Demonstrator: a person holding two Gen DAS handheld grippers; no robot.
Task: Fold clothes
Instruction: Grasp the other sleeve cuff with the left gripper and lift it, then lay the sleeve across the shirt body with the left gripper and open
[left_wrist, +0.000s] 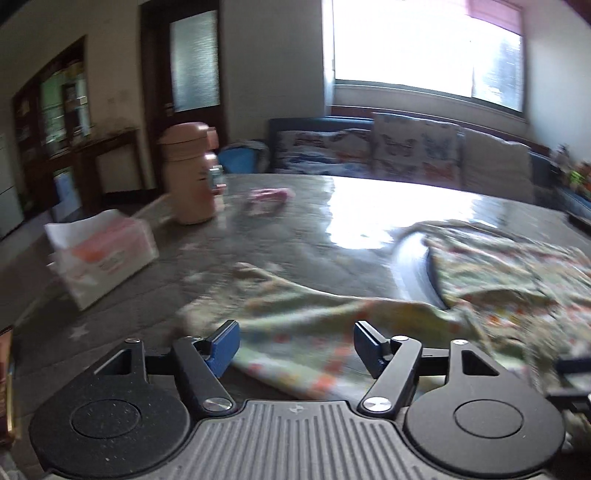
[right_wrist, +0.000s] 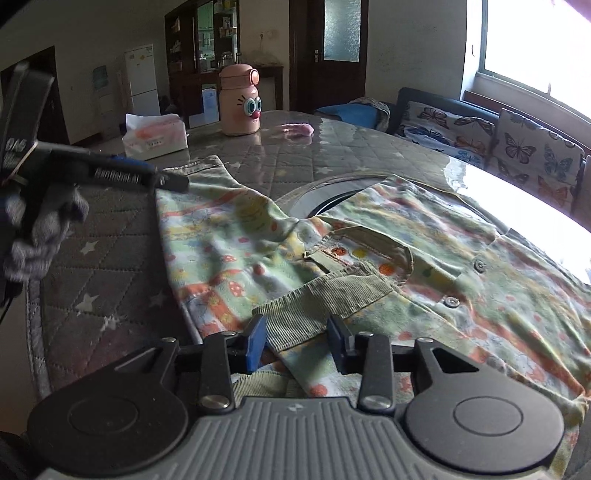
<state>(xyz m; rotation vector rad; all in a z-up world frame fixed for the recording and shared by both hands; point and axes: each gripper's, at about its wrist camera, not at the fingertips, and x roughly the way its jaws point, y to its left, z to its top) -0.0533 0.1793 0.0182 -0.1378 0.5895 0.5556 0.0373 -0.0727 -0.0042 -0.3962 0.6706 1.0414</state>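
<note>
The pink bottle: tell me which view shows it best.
The right wrist view: the pink bottle stands sharp and whole there, cartoon face towards the camera. The left wrist view shows it blurred, the face barely readable.

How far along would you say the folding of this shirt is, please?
Barely begun. The printed shirt lies spread open on the table, no fold visible. Both tools are open: the right tool straddles its corduroy collar, the left tool its sleeve. Every fold remains.
</note>
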